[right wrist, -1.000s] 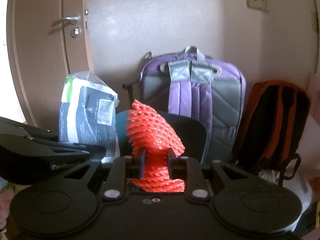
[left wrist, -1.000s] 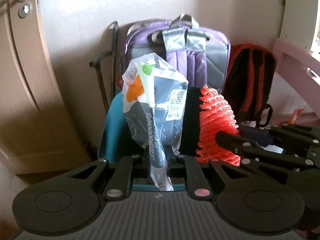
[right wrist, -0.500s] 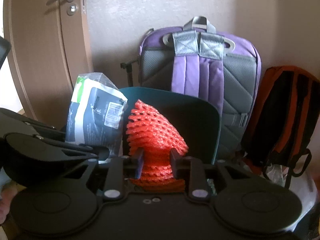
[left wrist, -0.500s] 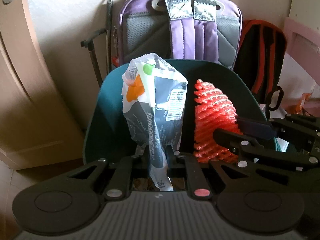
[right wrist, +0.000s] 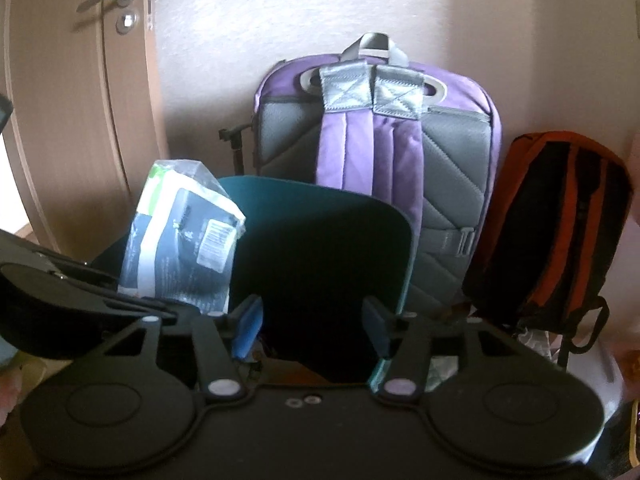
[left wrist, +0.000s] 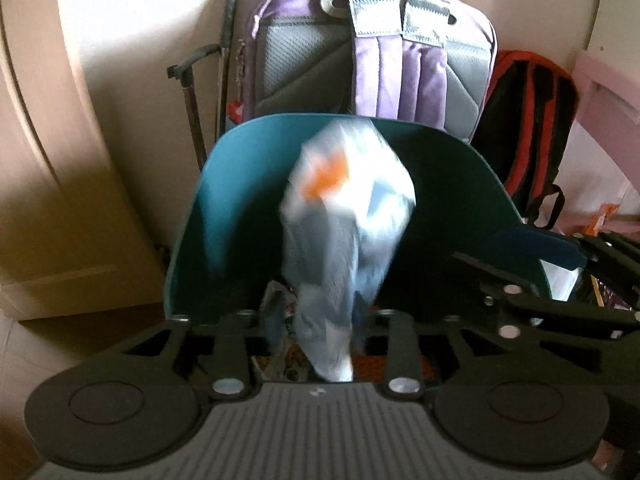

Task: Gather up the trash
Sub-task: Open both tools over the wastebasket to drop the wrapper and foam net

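Observation:
A teal trash bin [left wrist: 240, 184] stands open in front of me; it also shows in the right wrist view [right wrist: 320, 232]. In the left wrist view a crumpled grey and white plastic wrapper [left wrist: 344, 240] with an orange patch is blurred and loose between the fingers of my left gripper [left wrist: 316, 312], which are spread apart over the bin. The wrapper also shows in the right wrist view [right wrist: 184, 248], left of my right gripper [right wrist: 312, 316]. The right gripper is open and empty over the bin. The red foam net is out of sight.
A purple and grey backpack [right wrist: 376, 152] leans on the wall behind the bin. An orange and black backpack [right wrist: 552, 232] stands to its right. A wooden door [right wrist: 72, 120] is at the left. A folded black trolley handle [left wrist: 192, 92] stands beside the purple backpack.
Both grippers have opened over the bin. The red foam net has left the right gripper and is gone from view. The wrapper is slipping from the left gripper, blurred.

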Tool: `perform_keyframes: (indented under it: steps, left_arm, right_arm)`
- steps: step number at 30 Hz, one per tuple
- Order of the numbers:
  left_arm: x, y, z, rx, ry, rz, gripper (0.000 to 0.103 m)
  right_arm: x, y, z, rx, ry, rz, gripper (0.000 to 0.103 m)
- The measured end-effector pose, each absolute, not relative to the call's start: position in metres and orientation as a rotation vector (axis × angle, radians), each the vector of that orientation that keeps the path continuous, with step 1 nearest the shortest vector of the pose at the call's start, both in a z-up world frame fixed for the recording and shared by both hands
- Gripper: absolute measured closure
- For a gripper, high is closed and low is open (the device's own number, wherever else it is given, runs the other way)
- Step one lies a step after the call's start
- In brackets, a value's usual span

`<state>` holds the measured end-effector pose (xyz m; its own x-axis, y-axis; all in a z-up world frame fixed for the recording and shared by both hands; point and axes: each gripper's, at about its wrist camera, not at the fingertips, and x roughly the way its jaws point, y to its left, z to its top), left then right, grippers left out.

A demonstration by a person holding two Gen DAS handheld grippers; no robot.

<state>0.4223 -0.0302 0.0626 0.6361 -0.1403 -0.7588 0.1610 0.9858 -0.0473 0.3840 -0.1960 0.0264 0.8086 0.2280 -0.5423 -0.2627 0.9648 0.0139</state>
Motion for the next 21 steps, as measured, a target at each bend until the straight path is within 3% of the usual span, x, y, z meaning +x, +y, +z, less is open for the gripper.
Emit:
perform_keyframes:
  steps: [3,7,15,21]
  left_arm:
    - [0.417,-0.026,0.066,-0.006,0.853,-0.175,0.040]
    - [0.403,-0.024,0.073,-0.014,0.832,-0.187,0.039]
    - [0.355,-0.022,0.096,0.015,0.761,-0.197,0.017]
    - [0.313,-0.007,0.101,-0.020,0.750,-0.217,0.015]
  right_arm:
    - [0.376,-0.202,0.032,-0.063,0.547,0.257,0.045]
    - [0.361,-0.205,0.042,-0.074,0.526,0.262,0.044]
    - [0.313,-0.203,0.063,-0.099,0.487,0.332,0.043]
    - [0.273,-0.207,0.071,-0.051,0.462,0.378,0.042]
